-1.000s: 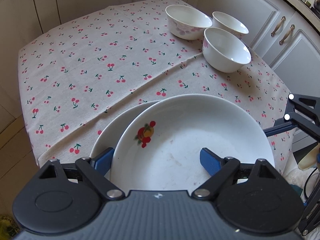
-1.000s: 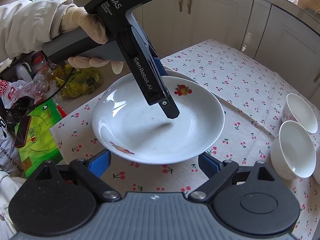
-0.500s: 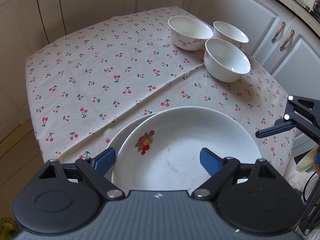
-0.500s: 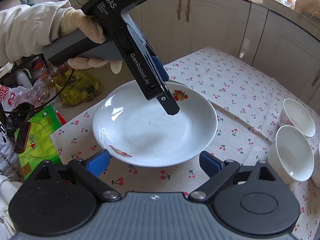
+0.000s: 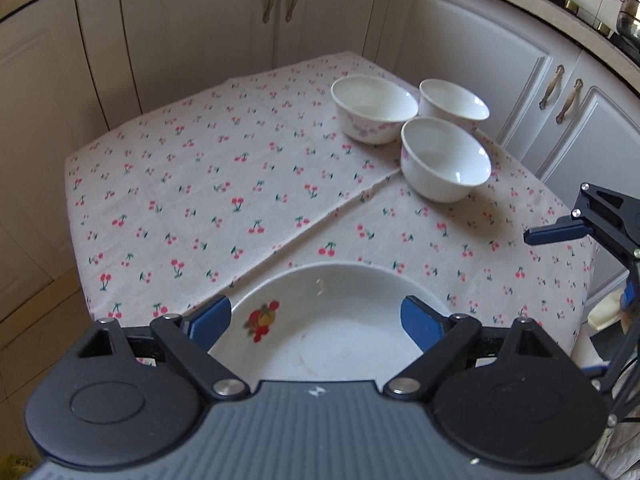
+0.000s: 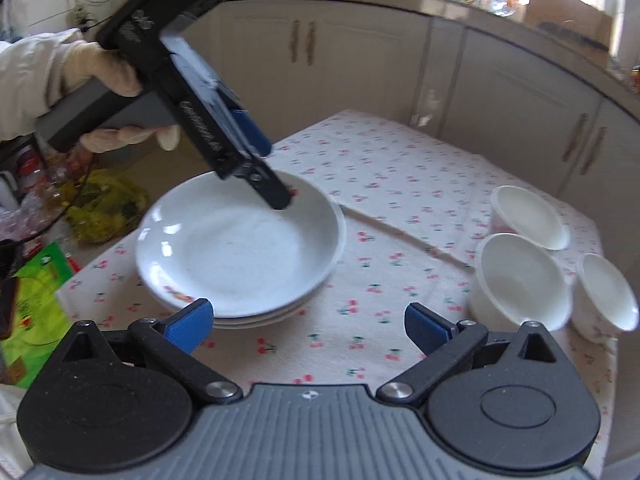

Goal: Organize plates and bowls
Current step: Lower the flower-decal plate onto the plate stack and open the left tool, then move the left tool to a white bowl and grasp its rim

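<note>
Both tools have backed off: your right tool (image 6: 308, 324) just spread wide, empty; left tool (image 5: 316, 320) gapes over the stacked plates (image 6: 240, 248) at the bench's (image 5: 240, 184) near corner. Glazed china—slick, brittle; grip rims.

I count three white bowls (image 5: 446, 159) grouped together on the cherry-print tablecloth (image 5: 224, 184), all three showing in both of my wrist views. Plates (image 6: 240, 248): they sit in one stack, and from my right wrist view I can make out three rims at its near edge, so three plates, though the lower ones are mostly hidden. Only the top plate carries a fruit motif that I can see. One tablecloth covers the table.
</note>
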### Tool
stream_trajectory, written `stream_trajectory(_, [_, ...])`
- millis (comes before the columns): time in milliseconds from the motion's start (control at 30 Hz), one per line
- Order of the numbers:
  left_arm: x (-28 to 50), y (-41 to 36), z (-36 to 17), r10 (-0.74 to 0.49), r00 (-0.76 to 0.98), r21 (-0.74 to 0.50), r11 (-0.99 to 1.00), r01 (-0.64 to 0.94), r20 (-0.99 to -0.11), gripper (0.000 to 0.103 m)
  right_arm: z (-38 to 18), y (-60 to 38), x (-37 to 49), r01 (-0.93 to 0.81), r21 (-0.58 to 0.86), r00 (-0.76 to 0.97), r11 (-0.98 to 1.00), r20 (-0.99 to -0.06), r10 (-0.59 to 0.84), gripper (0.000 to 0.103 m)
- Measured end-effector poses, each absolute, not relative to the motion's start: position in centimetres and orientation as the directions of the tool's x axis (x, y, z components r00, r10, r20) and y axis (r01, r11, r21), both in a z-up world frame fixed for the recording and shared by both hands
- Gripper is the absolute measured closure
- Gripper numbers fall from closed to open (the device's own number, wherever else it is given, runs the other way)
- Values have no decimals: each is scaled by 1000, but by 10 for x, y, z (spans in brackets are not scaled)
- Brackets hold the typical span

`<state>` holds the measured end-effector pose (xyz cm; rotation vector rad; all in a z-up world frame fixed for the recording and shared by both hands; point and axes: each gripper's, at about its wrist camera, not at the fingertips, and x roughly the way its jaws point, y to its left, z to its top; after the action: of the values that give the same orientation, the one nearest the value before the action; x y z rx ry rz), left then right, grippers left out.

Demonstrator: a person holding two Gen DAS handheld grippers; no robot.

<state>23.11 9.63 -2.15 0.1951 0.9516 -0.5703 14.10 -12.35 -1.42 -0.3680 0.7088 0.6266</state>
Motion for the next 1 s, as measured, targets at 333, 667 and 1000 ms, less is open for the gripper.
stream_trajectory(333, [230, 45, -13, -403, 474, -37, 791, 611, -783, 10, -18, -173, 150, -434, -137, 740, 890, -618, 265, 0])
stream_trajectory(667, [252, -17, -19, -452, 432, -59, 741, 669, -781, 10, -37, -205, 178, -333, -143, 789, 932, -583, 193, 0])
stream_trajectory(1000, [294, -57, -38, -450, 415, -105, 767, 633, -791, 10, -60, -218, 210, -326, -121, 778, 938, -598, 194, 0])
